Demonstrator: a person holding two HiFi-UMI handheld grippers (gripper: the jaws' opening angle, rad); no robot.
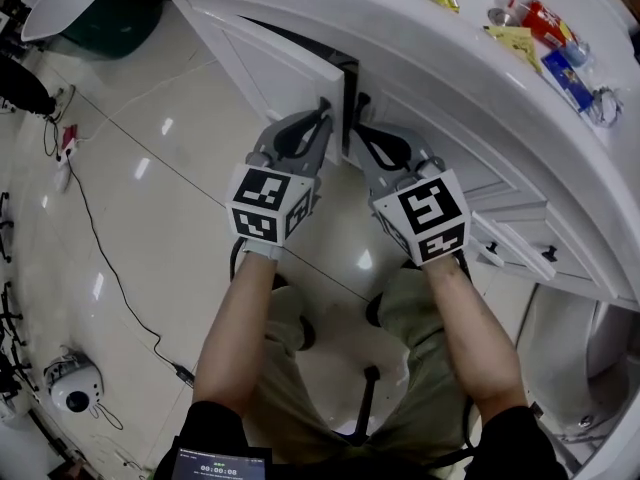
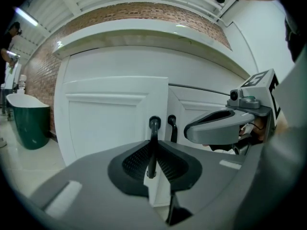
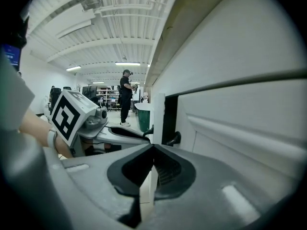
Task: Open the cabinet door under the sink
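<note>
Left gripper view shows the left gripper (image 2: 153, 150) clamped on the black bar handle (image 2: 154, 126) of the left cabinet door (image 2: 110, 119), with the bar caught between its ribbed pads. The bar handle stands upright, its long axis running top to bottom, close to the door's free right edge. Gripping there, well away from the hinge side at the left, probably gives the easiest pull.

The left cabinet door hangs under the white table (image 1: 400, 28) that carries the sink. It is ajar: its right edge stands out toward the near side, clear of the dark gap behind it, so its face is turned slightly to the left.

The right gripper (image 3: 153, 148) has its jaws brought together with nothing between them. It hovers just beside the right door's handle (image 3: 173, 139) and holds neither handle. Whether its tip touches the open door's edge I cannot tell. It looks placed to wait or to steady.

The opening has begun but is far from done. A pull toward the near side, curving left around the hinges, should swing the door wide.
</note>
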